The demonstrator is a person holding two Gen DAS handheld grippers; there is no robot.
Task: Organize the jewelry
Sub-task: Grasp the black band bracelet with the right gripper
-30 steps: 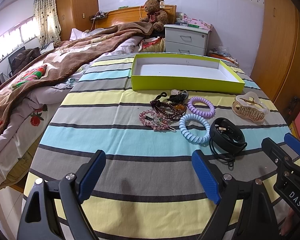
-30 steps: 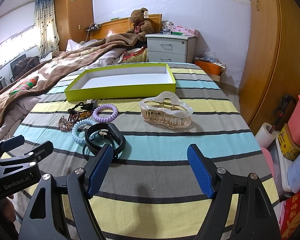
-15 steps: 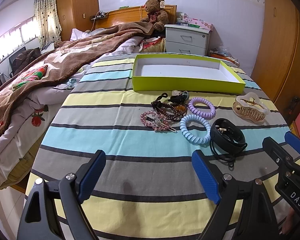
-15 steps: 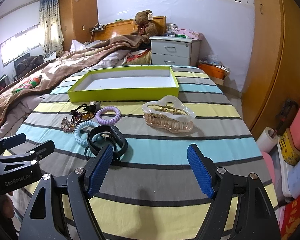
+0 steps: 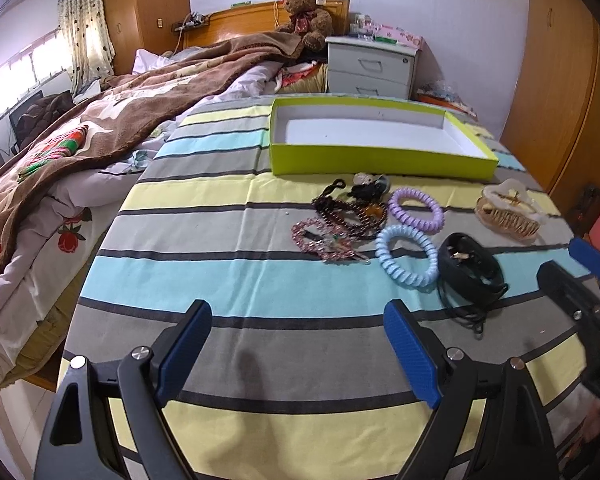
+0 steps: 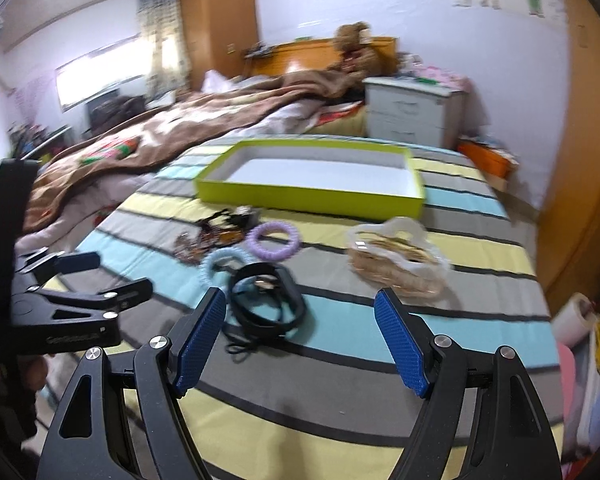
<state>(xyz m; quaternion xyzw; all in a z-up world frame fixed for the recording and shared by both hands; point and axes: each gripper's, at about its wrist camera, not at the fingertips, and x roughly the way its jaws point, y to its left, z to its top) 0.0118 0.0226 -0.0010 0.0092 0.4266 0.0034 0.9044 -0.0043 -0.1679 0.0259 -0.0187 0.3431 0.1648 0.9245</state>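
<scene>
1. Jewelry (image 5: pixel 360 220) lies loose on the striped surface (image 5: pixel 220 272), just before the green box (image 5: pixel 380 168).
2. We judge it light, soft, tangly; pinch a coil's rim.
3. Left hand-held gripper (image 5: pixel 296 348) and right hand-held gripper (image 6: pixel 300 332) gape, empty.

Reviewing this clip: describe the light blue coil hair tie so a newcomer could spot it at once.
Start at the lime-green box on the striped tablecloth; the accessories lie in a cluster just in front of it. The light blue coil hair tie is the ring between the pink beaded piece and the black band. The similar purple coil lies nearer the box.
</scene>
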